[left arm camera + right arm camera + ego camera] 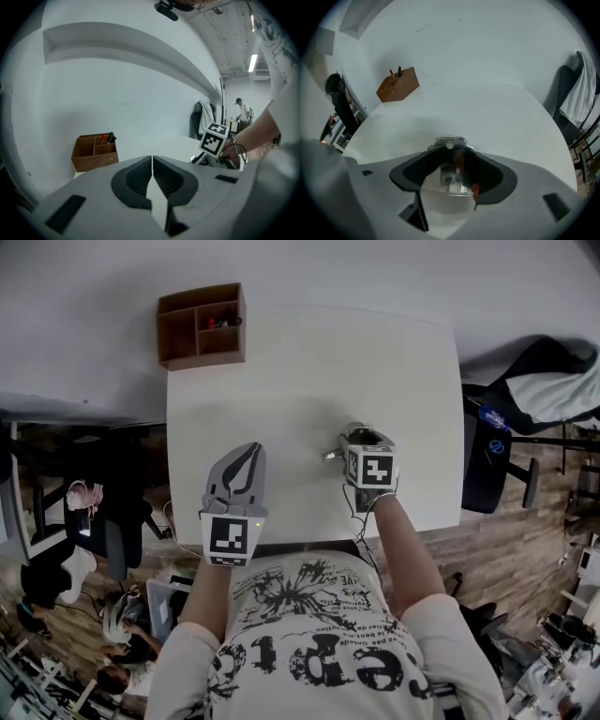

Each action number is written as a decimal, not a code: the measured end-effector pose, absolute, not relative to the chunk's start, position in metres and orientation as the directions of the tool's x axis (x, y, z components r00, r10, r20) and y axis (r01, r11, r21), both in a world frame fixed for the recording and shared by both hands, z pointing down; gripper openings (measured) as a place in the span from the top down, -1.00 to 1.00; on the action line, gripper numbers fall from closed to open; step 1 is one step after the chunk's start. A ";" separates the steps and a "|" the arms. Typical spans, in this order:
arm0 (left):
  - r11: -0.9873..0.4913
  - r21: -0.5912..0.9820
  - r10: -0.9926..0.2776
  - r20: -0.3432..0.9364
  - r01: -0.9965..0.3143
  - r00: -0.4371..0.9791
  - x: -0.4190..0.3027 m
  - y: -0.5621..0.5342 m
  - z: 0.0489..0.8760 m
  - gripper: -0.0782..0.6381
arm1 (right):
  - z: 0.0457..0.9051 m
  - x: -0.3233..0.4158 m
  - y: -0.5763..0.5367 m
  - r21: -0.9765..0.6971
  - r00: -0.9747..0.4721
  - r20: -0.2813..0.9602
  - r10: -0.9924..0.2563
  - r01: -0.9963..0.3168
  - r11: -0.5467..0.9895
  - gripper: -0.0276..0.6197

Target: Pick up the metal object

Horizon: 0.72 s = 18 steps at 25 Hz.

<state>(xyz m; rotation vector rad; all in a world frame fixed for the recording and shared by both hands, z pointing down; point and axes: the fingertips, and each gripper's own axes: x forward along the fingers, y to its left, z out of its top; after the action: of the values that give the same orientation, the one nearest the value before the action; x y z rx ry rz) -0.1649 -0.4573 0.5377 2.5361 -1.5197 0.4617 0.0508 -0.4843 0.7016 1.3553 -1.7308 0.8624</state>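
**Right gripper clamping the metal object on the near right of the table**

The right gripper (451,157) is holding its jaws wide, pads pressing on the shiny metal object (449,142) that fills the gap, low over the white table (309,362). The left gripper (152,161) is hovering near left, jaws together and empty. A wooden organizer (202,326) is sitting at the far left corner.
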 end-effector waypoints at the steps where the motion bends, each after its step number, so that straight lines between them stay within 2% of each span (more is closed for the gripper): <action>1: -0.474 -0.028 -0.834 0.336 -0.880 0.438 -0.166 -0.458 0.538 0.75 | 0.702 0.050 -0.485 -0.053 -0.145 0.873 -0.465 -0.977 0.206 0.00; 9: -0.476 -0.037 -0.842 0.308 -0.879 0.443 -0.163 -0.464 0.520 0.75 | 0.694 0.050 -0.482 -0.056 -0.149 0.876 -0.459 -0.976 0.210 0.04; 18: -0.480 -0.080 -0.867 0.194 -0.874 0.459 -0.138 -0.460 0.456 0.75 | 0.598 0.047 -0.490 -0.049 -0.245 0.709 -0.661 -0.952 0.301 0.04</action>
<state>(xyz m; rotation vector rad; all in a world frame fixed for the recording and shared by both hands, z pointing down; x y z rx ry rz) -0.1382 -0.4599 0.4555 2.6565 -1.5854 0.3255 0.0474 -0.4902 0.5975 1.4302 -1.9938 0.6531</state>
